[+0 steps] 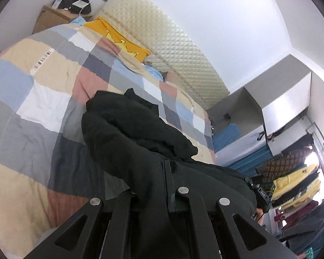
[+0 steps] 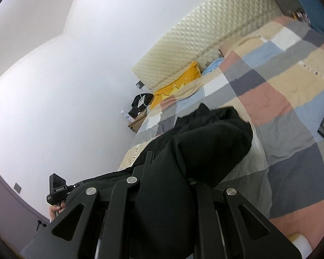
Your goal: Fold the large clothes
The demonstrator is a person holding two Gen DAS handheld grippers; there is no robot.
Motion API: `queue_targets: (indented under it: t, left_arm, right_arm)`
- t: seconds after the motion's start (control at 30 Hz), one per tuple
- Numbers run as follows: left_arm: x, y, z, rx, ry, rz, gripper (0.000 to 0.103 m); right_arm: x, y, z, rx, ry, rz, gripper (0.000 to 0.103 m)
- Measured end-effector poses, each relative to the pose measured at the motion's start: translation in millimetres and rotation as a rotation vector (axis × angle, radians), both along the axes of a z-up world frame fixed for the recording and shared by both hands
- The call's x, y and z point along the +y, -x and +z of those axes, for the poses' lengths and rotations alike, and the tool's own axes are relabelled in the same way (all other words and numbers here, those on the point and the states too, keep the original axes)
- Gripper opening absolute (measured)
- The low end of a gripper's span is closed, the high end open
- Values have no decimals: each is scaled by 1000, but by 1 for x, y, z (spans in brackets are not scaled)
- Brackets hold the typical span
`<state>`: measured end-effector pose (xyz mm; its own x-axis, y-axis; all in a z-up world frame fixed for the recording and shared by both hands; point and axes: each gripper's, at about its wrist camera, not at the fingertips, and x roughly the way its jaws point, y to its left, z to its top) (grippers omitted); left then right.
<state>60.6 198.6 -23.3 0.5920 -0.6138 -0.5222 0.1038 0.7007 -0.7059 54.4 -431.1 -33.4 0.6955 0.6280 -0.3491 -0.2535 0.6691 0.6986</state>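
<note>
A large black jacket [image 1: 131, 129] hangs in front of the checked bedcover [image 1: 43, 82]. My left gripper [image 1: 162, 172] is shut on the jacket's upper edge; the cloth drapes over its fingers and hides the tips. In the right wrist view the same jacket [image 2: 205, 142] bulges over my right gripper [image 2: 168, 172], which is shut on another part of it. The jacket is lifted, its lower part folded and sagging toward the bed. The other gripper's body shows in each view: the right one [image 1: 261, 192], the left one [image 2: 57, 188].
The bed has a checked cover [image 2: 280, 99], a yellow pillow [image 1: 121, 36] and a quilted cream headboard [image 1: 162, 43]. A bedside box [image 1: 52, 17] holds a black bag. Grey shelves [image 1: 269, 108] and stacked clothes [image 1: 295, 185] stand at the right.
</note>
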Motion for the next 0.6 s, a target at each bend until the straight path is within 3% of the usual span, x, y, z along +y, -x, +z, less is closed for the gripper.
queue_targets:
  t: [0.33, 0.5, 0.6]
  left_arm:
    - [4, 41, 30, 46, -62, -55, 5]
    - [8, 7, 15, 105, -72, -8, 5]
    - [10, -24, 9, 127, -65, 25, 5]
  right_arm:
    - [-4, 52, 27, -43, -10, 38, 15]
    - [-1, 15, 21, 22, 42, 23, 16]
    - [-8, -16, 14, 62, 9, -8, 16]
